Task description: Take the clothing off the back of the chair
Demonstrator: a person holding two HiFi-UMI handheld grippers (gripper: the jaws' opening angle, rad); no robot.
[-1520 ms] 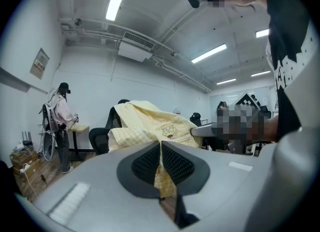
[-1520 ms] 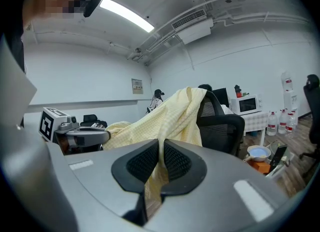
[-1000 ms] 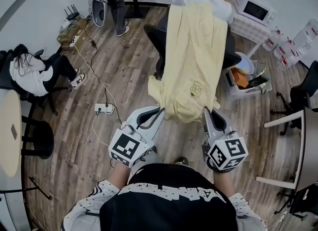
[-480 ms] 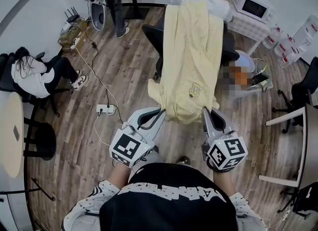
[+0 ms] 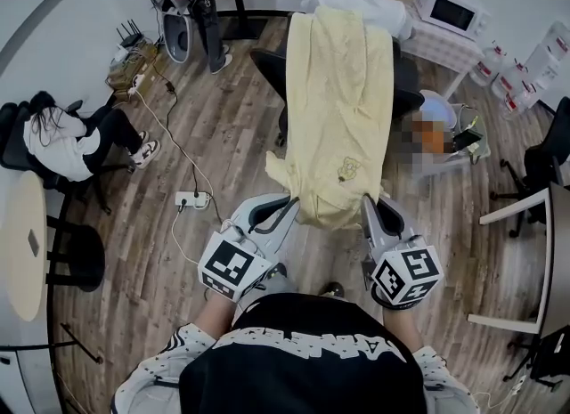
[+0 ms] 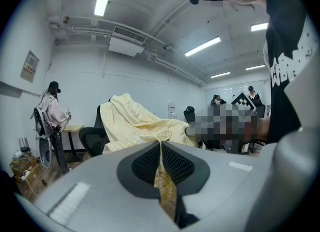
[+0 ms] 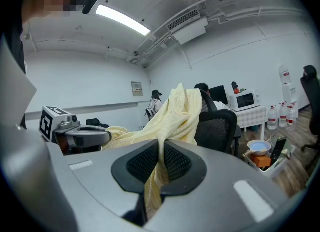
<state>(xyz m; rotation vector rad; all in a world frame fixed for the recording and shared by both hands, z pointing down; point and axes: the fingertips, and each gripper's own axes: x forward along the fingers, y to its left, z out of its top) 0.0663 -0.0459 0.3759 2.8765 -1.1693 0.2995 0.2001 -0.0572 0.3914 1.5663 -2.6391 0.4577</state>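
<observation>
Clothing [image 5: 343, 109] here is a pale yellow garment. Its long axis runs from 12 o'clock to 6 o'clock in the head view. The far end is draped over the top of the black chair [image 5: 270, 63] at 12, and the near hem is drawn out toward the person at 6, so the cloth spans the gap between the chair back and both grippers.

The left gripper [image 5: 283, 205] has the hem's corner at about 7 o'clock of the garment, and the right gripper [image 5: 368, 203] has the opposite corner at about 5. Neither hand is clearly nearer the chair (they sit almost level with each other).

In the left gripper view the jaws are clenched tight on a thin fold of the yellow fabric, which runs down between the ribbed pads. In the right gripper view the jaws are also clamped on the cloth, here on a thicker bunch, so a little more space shows between the pads.

The far end probably has to come up and off the chair top at 12. A flat pull toward 6 would likely drag the cloth across the backrest.
</observation>
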